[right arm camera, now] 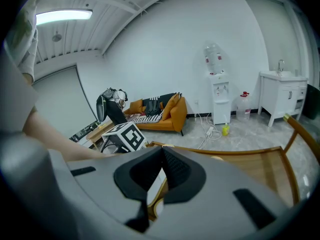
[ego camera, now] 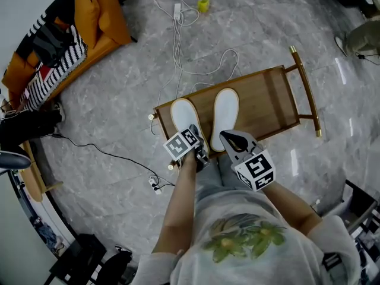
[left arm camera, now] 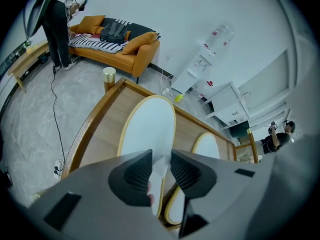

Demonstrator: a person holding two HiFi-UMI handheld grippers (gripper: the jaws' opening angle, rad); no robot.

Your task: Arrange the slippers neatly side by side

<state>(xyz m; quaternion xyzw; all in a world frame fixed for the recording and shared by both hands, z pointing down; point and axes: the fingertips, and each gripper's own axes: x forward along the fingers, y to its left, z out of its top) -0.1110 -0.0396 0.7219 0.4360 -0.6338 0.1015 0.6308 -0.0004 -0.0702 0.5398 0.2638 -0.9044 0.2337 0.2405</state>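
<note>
Two white slippers with yellow rims lie side by side, toes pointing away, on a low wooden cart [ego camera: 270, 97]. The left slipper [ego camera: 186, 119] [left arm camera: 147, 126] has its heel between the jaws of my left gripper [ego camera: 200, 152] [left arm camera: 161, 157], which stands open and points steeply down; white slipper material shows in the gap, and the pads do not clearly press on it. The right slipper [ego camera: 225, 110] [left arm camera: 206, 146] lies just beyond my right gripper [ego camera: 224, 136] [right arm camera: 162, 153]. That gripper is shut at the slipper's heel, and I see nothing clearly clamped between its tips.
The cart has raised wooden rails [right arm camera: 235, 151] and a handle [ego camera: 306, 82] at its right end. White cables and a power strip [ego camera: 177, 10] trail over the grey floor behind it, near a yellow bottle [ego camera: 203, 5]. An orange sofa [ego camera: 98, 16] stands far left, with a person [left arm camera: 57, 29] beside it.
</note>
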